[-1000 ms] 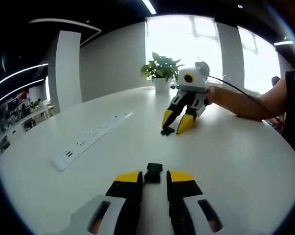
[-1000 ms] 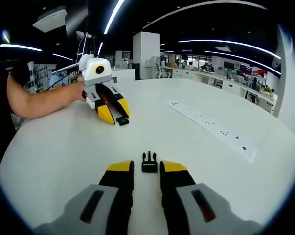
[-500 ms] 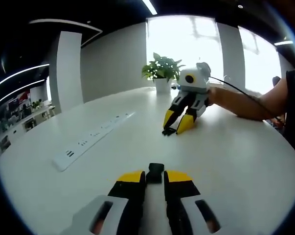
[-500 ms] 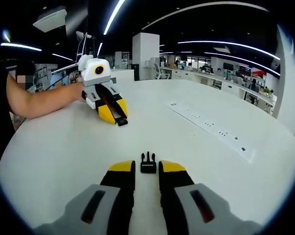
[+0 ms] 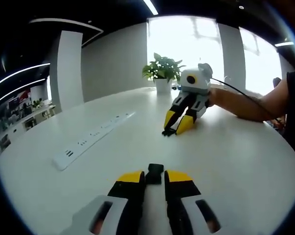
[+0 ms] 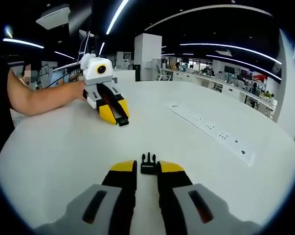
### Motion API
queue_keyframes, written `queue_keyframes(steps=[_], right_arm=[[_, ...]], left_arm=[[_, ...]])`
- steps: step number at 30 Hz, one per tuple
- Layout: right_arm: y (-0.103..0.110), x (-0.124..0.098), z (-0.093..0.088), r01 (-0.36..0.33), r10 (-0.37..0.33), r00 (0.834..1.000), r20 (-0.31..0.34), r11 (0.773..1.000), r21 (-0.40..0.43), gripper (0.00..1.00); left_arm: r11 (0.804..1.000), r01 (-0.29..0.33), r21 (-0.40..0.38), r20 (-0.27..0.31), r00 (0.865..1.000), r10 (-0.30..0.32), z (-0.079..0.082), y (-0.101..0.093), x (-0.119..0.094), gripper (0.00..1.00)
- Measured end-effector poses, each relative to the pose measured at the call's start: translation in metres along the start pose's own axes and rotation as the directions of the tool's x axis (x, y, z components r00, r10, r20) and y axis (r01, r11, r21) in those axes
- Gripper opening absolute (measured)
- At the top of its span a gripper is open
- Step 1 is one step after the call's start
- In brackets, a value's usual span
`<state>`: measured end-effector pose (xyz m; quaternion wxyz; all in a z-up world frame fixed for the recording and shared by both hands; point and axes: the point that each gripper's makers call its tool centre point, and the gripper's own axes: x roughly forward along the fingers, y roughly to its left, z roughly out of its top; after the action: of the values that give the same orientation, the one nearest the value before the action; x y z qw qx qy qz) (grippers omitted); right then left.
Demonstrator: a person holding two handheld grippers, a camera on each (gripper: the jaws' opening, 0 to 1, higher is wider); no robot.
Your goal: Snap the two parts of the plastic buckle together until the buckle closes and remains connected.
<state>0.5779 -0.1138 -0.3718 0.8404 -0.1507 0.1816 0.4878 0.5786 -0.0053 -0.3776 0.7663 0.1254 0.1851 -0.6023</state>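
I have each buckle half between a pair of narrowed fingers, socket (image 5: 155, 172) at my left fingers (image 5: 136, 182), pronged half (image 6: 147, 164) at my right fingers (image 6: 168, 173), prongs pointing ahead, though I cannot tell if either grip is firm.

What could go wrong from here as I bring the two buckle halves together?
The pronged buckle half sits only at the tips of the right tool, so it may twist or pop out when pushed. The socket half is likewise held shallowly by the left tool, and its opening may not line up with the prongs. The two tools are far apart across the table, so alignment could drift.
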Motion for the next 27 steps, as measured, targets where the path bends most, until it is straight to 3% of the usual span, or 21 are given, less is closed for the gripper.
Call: queue_keyframes(steps=[16,27], right_arm=[[-0.0001,0.0004,0.0003,-0.001,0.001,1.000,0.007,1.000,0.011,0.15],[0.0000,0.0014,0.0009,-0.005,0.005,1.000,0.005,1.000,0.009,0.13]], left_arm=[[1.000,0.009,0.001,0.000,1.000,-0.009,-0.0002,-0.0039,-0.0011,0.15],[1.000,-0.022,-0.019,-0.007,1.000,0.022,0.0006,0.0023,-0.0003,0.12]])
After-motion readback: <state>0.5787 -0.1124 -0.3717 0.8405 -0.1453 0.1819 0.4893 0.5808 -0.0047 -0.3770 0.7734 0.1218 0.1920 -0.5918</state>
